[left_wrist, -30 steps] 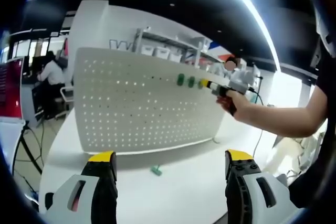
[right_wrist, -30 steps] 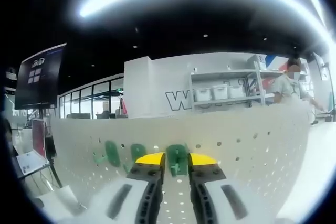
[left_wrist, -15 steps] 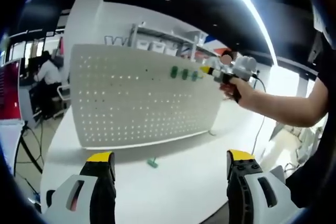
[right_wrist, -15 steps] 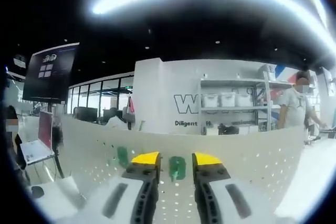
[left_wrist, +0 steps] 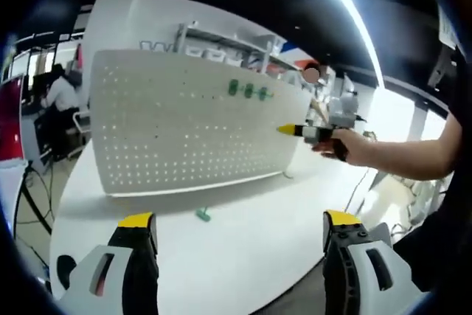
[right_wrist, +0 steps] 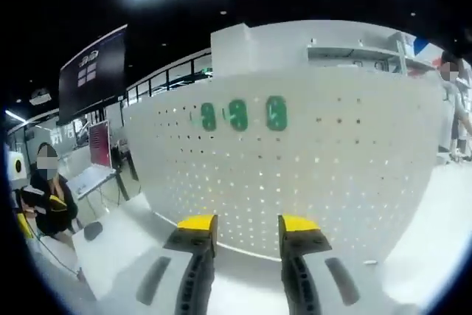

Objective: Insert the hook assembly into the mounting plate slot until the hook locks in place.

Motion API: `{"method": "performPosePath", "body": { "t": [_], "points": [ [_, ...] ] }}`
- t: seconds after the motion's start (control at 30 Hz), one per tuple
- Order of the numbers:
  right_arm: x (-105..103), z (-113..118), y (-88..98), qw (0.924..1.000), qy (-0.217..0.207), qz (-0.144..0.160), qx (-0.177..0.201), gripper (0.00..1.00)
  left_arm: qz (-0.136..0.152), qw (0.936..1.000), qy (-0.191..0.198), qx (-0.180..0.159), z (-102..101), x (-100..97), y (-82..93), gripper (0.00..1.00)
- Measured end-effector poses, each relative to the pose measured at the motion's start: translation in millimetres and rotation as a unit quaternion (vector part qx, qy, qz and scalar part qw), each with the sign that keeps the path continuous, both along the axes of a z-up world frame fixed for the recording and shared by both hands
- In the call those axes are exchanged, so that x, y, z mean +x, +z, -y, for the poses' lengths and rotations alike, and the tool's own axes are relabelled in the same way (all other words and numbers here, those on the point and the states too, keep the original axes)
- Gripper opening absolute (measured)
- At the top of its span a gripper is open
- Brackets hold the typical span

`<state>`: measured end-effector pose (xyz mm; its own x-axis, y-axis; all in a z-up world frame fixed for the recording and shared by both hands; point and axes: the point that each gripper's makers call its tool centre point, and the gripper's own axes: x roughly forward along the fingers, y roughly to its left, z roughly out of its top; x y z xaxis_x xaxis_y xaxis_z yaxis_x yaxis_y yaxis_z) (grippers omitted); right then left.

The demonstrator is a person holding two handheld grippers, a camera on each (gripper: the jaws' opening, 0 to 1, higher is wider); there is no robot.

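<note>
A white pegboard mounting plate (left_wrist: pixel 169 130) stands upright on the white table (left_wrist: pixel 251 248). Three green hooks (left_wrist: pixel 248 91) sit side by side in its upper row of holes. One more green hook (left_wrist: pixel 203 215) lies loose on the table in front of the board. My left gripper (left_wrist: pixel 240 219) is low over the table's near side, open and holding nothing. My right gripper (left_wrist: pixel 284 130), held by a hand, hangs in the air right of the board, away from it. In the right gripper view the right gripper (right_wrist: pixel 248 223) is open and faces the three hooks (right_wrist: pixel 237 114) from a distance.
Shelves with white bins (left_wrist: pixel 221 42) stand behind the board. A person sits at a desk (left_wrist: pixel 63 94) far left, and another person (right_wrist: pixel 48 189) sits left of the table. The table's front edge runs close under my left gripper.
My right gripper let go of the third green hook, which stays on the board, and drew back away from the board and lower. The left gripper's view shifted only a little.
</note>
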<state>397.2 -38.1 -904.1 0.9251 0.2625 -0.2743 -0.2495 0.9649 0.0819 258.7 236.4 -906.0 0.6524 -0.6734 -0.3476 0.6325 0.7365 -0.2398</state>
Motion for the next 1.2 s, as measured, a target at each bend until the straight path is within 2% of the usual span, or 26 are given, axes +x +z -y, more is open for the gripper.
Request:
{"method": "performPosePath", "body": {
  "t": [0.1, 0.23, 0.43, 0.53, 0.7, 0.83, 0.93, 1.2],
  "points": [
    [-20.1, -7.1, -25.8, 0.9987, 0.020, -0.045, 0.012, 0.33, -0.006, 1.0000, 0.003, -0.002, -3.1, -2.6, -2.4, 0.95],
    [-46.0, -11.5, -49.4, 0.9970, 0.031, -0.071, 0.007, 0.37, -0.008, 0.9999, 0.000, 0.010, -6.1, -6.0, -6.3, 0.96],
    [-85.3, -15.9, -76.4, 0.9931, 0.036, -0.112, 0.009, 0.40, -0.020, 0.9997, -0.003, 0.011, -5.6, -11.9, -13.0, 0.96],
    [-106.1, -22.6, -79.8, 0.9910, 0.037, -0.126, 0.027, 0.41, -0.022, 0.9996, -0.009, 0.015, -2.8, -16.6, -14.7, 0.97],
    [-128.4, -30.6, -83.1, 0.9897, 0.046, -0.135, 0.019, 0.45, -0.025, 0.9995, -0.014, 0.016, -1.9, -21.5, -15.6, 0.97],
    [-141.4, -34.6, -86.5, 0.9889, 0.042, -0.142, 0.015, 0.50, -0.028, 0.9994, -0.017, 0.013, -1.9, -25.4, -16.8, 0.98],
    [-152.5, -40.7, -88.6, 0.9876, 0.046, -0.148, 0.022, 0.51, -0.030, 0.9993, -0.018, 0.014, -2.7, -29.3, -19.2, 0.99],
    [-170.8, -51.1, -95.4, 0.9851, 0.061, -0.161, 0.009, 0.53, -0.040, 0.9989, -0.019, 0.017, -7.5, -37.5, -27.6, 0.99]
  ]
}}
